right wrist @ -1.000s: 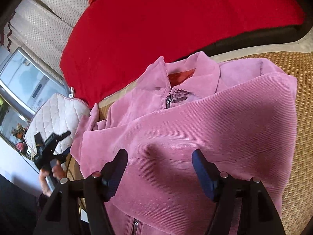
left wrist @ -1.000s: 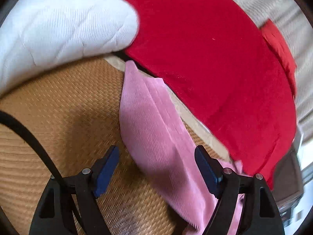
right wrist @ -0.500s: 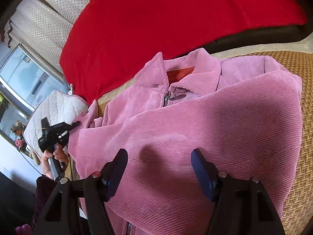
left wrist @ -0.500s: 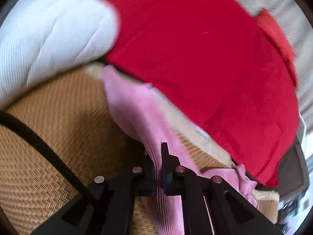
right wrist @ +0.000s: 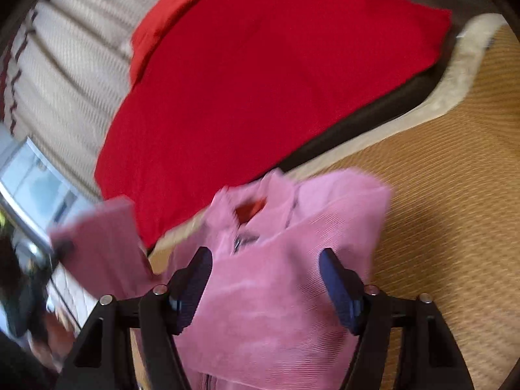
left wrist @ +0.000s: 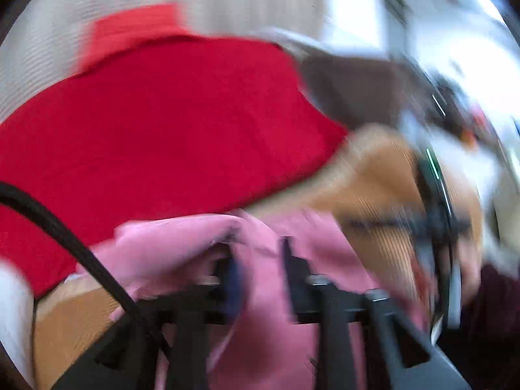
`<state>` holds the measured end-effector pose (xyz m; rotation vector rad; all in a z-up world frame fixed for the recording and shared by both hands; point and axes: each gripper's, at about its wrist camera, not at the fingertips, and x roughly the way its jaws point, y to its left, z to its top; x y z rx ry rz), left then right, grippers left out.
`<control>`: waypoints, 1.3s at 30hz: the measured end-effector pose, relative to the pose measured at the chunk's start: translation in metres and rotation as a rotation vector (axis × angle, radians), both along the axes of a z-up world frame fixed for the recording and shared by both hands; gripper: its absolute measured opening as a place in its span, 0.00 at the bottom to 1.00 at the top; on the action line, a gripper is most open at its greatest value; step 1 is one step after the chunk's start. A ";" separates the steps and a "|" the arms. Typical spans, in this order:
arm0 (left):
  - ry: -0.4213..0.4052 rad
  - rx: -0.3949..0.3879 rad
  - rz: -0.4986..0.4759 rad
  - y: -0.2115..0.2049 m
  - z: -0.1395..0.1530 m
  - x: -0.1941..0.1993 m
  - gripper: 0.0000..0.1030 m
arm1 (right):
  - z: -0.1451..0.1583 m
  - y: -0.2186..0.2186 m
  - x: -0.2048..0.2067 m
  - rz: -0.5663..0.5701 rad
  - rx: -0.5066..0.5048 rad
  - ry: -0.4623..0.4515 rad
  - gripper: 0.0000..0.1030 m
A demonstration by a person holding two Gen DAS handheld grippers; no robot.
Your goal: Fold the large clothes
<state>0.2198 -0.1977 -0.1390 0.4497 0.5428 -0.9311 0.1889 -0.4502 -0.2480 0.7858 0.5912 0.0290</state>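
Observation:
A pink corduroy jacket (right wrist: 276, 295) lies on a woven straw mat (right wrist: 455, 227), collar and zipper toward the far side. My left gripper (left wrist: 258, 260) is shut on the jacket's pink sleeve (left wrist: 182, 247) and holds it lifted; the view is blurred by motion. In the right wrist view the lifted sleeve (right wrist: 104, 243) hangs at the left with the left gripper (right wrist: 61, 247) at its edge. My right gripper (right wrist: 265, 273) is open and empty, hovering just over the jacket's body below the collar.
A large red blanket (right wrist: 260, 81) covers the area behind the mat, with a beige striped curtain (right wrist: 65, 65) beyond. The red blanket (left wrist: 146, 130) also fills the left wrist view. A white quilted bag (right wrist: 71, 295) sits low left.
My left gripper has lifted the pinched sleeve off the mat and swung it toward the jacket's body. My right gripper has drawn back slightly, still open.

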 end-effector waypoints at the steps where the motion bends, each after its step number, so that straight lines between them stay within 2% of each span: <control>1: -0.033 0.040 -0.015 -0.004 -0.003 -0.011 0.57 | 0.001 -0.008 -0.005 -0.026 0.012 -0.008 0.71; 3: -0.107 0.105 -0.005 -0.003 -0.018 -0.020 0.58 | 0.001 -0.025 -0.012 -0.065 0.050 -0.015 0.71; 4: -0.100 0.099 0.012 0.005 -0.018 -0.015 0.58 | 0.001 -0.029 -0.013 -0.077 0.063 -0.016 0.71; 6: -0.021 0.013 0.094 0.038 -0.008 0.003 0.59 | 0.001 -0.032 -0.014 -0.083 0.089 -0.015 0.71; 8: 0.067 -0.116 0.225 0.079 0.000 0.026 0.60 | 0.000 -0.030 -0.009 -0.060 0.103 -0.014 0.71; 10: 0.147 -0.191 0.406 0.118 -0.007 0.061 0.61 | 0.003 -0.016 -0.001 -0.009 0.095 0.001 0.75; 12: 0.242 -0.229 0.532 0.138 -0.029 0.084 0.61 | 0.004 0.003 0.013 0.055 0.097 0.009 0.76; 14: 0.306 -0.200 0.610 0.139 -0.051 0.096 0.60 | 0.004 0.022 0.029 0.108 0.092 0.034 0.76; 17: 0.335 -0.017 0.675 0.139 -0.080 0.106 0.60 | 0.007 0.045 0.055 0.146 0.054 0.053 0.76; 20: 0.383 0.079 0.662 0.119 -0.108 0.101 0.60 | 0.019 0.072 0.073 0.153 -0.046 0.050 0.76; 21: 0.378 0.124 0.668 0.112 -0.117 0.097 0.60 | 0.028 0.086 0.075 0.161 -0.117 0.013 0.76; 23: 0.335 0.202 0.657 0.101 -0.133 0.090 0.61 | 0.036 0.111 0.080 0.191 -0.237 0.014 0.76; 24: 0.305 0.220 0.650 0.097 -0.134 0.086 0.61 | 0.035 0.126 0.084 0.221 -0.295 0.049 0.75; 25: 0.292 0.222 0.648 0.096 -0.132 0.085 0.61 | 0.032 0.135 0.085 0.240 -0.344 0.079 0.69; 26: 0.301 0.217 0.646 0.095 -0.131 0.085 0.61 | 0.025 0.143 0.084 0.227 -0.438 0.141 0.62; 27: 0.328 0.198 0.649 0.096 -0.129 0.087 0.61 | 0.016 0.142 0.081 0.202 -0.501 0.212 0.50; 28: 0.345 0.184 0.652 0.098 -0.128 0.087 0.61 | 0.007 0.138 0.079 0.193 -0.520 0.281 0.47; 30: 0.363 0.167 0.654 0.101 -0.128 0.086 0.61 | -0.009 0.120 0.065 0.177 -0.493 0.388 0.47; 32: 0.345 0.156 0.641 0.110 -0.120 0.076 0.61 | -0.016 0.101 0.041 0.152 -0.511 0.432 0.47; 33: 0.314 0.162 0.634 0.109 -0.116 0.071 0.61 | -0.015 0.094 0.031 0.152 -0.497 0.427 0.45; 34: 0.292 0.166 0.630 0.120 -0.124 0.078 0.61 | -0.013 0.086 0.022 0.154 -0.465 0.414 0.46; 35: 0.266 0.168 0.623 0.121 -0.120 0.074 0.61 | -0.009 0.078 0.014 0.150 -0.425 0.390 0.49; 37: 0.219 0.165 0.607 0.134 -0.109 0.064 0.61 | -0.001 0.060 -0.003 0.092 -0.358 0.339 0.61; 39: 0.178 0.173 0.590 0.139 -0.105 0.059 0.61 | 0.009 0.052 -0.014 0.048 -0.310 0.253 0.61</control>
